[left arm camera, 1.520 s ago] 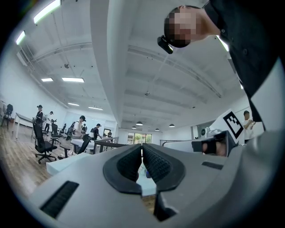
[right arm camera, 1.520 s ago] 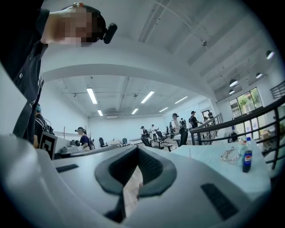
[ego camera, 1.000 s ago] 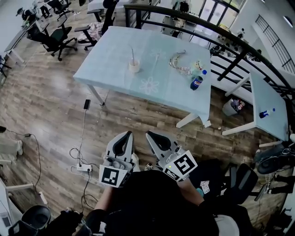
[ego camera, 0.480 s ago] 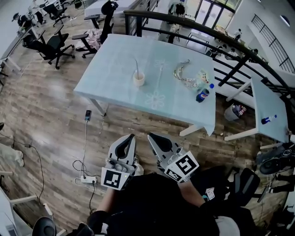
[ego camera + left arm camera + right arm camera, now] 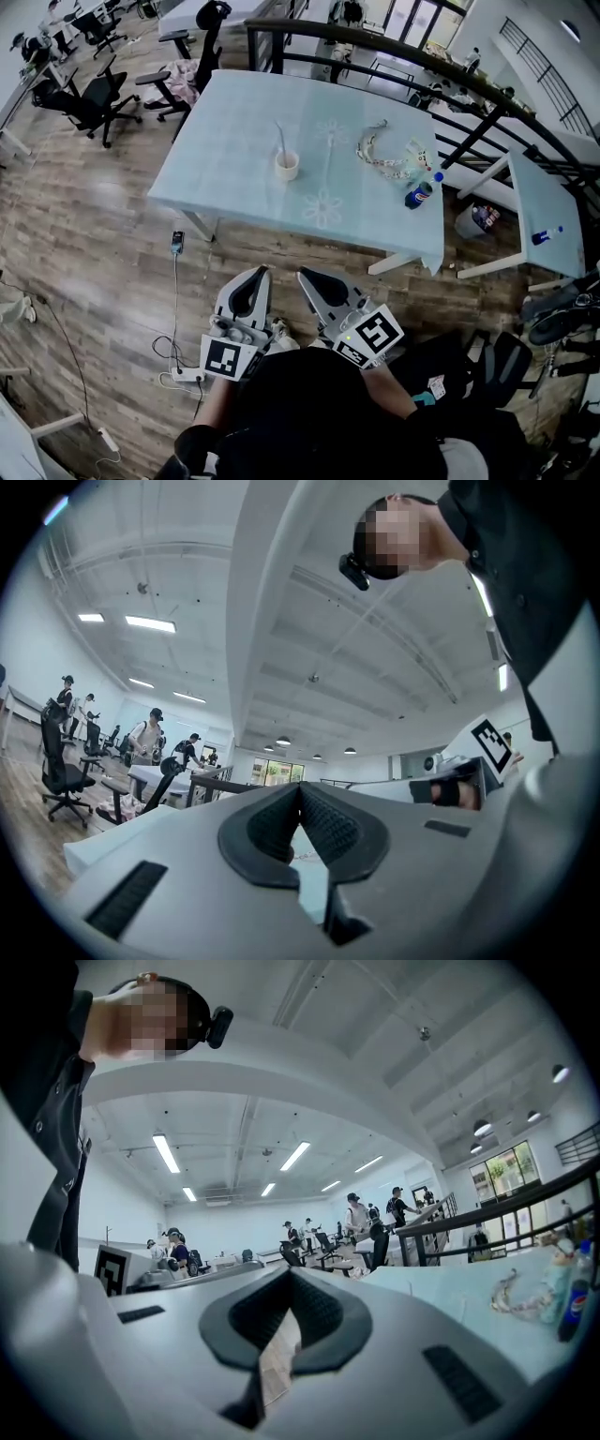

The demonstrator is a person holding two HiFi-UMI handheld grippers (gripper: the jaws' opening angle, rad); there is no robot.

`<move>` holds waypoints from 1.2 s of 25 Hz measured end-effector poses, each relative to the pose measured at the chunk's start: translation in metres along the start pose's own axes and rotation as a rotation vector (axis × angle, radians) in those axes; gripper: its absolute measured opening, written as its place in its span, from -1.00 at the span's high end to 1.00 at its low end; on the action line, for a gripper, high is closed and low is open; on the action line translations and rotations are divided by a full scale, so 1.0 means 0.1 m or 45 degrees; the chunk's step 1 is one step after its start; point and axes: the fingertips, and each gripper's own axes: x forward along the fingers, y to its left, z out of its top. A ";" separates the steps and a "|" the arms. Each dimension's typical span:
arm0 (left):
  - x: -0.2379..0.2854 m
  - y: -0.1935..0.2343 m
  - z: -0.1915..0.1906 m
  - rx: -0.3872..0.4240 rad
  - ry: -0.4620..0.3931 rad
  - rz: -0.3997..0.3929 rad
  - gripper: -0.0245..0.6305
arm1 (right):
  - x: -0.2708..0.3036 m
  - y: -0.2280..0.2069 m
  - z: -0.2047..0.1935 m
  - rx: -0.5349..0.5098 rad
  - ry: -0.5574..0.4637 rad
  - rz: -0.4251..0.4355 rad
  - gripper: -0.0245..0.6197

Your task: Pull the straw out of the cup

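Wood floor point(image 5: 112, 244) separates table point(image 5: 234, 164), left claw point(image 5: 260, 273), right claw point(image 5: 305, 275)

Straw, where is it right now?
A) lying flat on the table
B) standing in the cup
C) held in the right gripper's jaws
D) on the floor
B. In the head view the straw stands up out of the cup on the table. The left gripper and the right gripper are short of the table, jaws together and empty.
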 end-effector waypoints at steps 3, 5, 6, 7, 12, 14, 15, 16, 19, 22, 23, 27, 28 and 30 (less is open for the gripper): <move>0.02 0.05 0.00 0.003 -0.001 -0.025 0.88 | 0.07 0.00 -0.03 -0.016 0.021 -0.012 0.90; 0.04 0.07 0.00 -0.002 0.006 -0.039 0.88 | 0.12 -0.01 -0.04 -0.021 0.032 -0.018 0.90; 0.06 0.09 -0.01 -0.005 0.011 -0.041 0.89 | 0.14 -0.02 -0.04 -0.022 0.038 -0.021 0.90; 0.07 0.09 -0.02 -0.008 0.015 -0.043 0.88 | 0.15 -0.03 -0.05 -0.023 0.043 -0.024 0.90; 0.14 0.10 -0.04 -0.004 0.010 -0.047 0.89 | 0.21 -0.08 -0.05 -0.031 0.057 -0.001 0.90; 0.16 0.14 -0.06 -0.004 0.012 -0.029 0.88 | 0.27 -0.12 -0.03 -0.035 0.055 0.006 0.90; 0.18 0.17 -0.06 -0.009 0.014 -0.020 0.89 | 0.30 -0.14 -0.02 -0.036 0.053 0.010 0.90; 0.20 0.20 -0.07 -0.013 0.014 -0.014 0.88 | 0.33 -0.15 -0.01 -0.037 0.051 0.015 0.90; 0.29 0.29 -0.06 -0.011 0.008 -0.010 0.89 | 0.43 -0.22 0.02 -0.048 0.050 0.028 0.90; 0.42 0.40 -0.05 -0.005 0.007 -0.008 0.89 | 0.56 -0.35 0.03 -0.044 0.053 0.021 0.90; 0.46 0.44 -0.05 -0.006 0.005 -0.005 0.88 | 0.60 -0.40 0.02 -0.041 0.054 0.016 0.90; 0.62 0.60 -0.07 -0.015 0.015 0.009 0.88 | 0.77 -0.58 0.04 -0.027 0.052 0.004 0.90; 0.66 0.64 -0.07 -0.013 0.017 0.010 0.88 | 0.81 -0.63 0.05 -0.020 0.048 0.001 0.90; 0.76 0.72 -0.07 -0.004 0.022 0.011 0.88 | 0.90 -0.73 0.07 -0.009 0.041 -0.005 0.90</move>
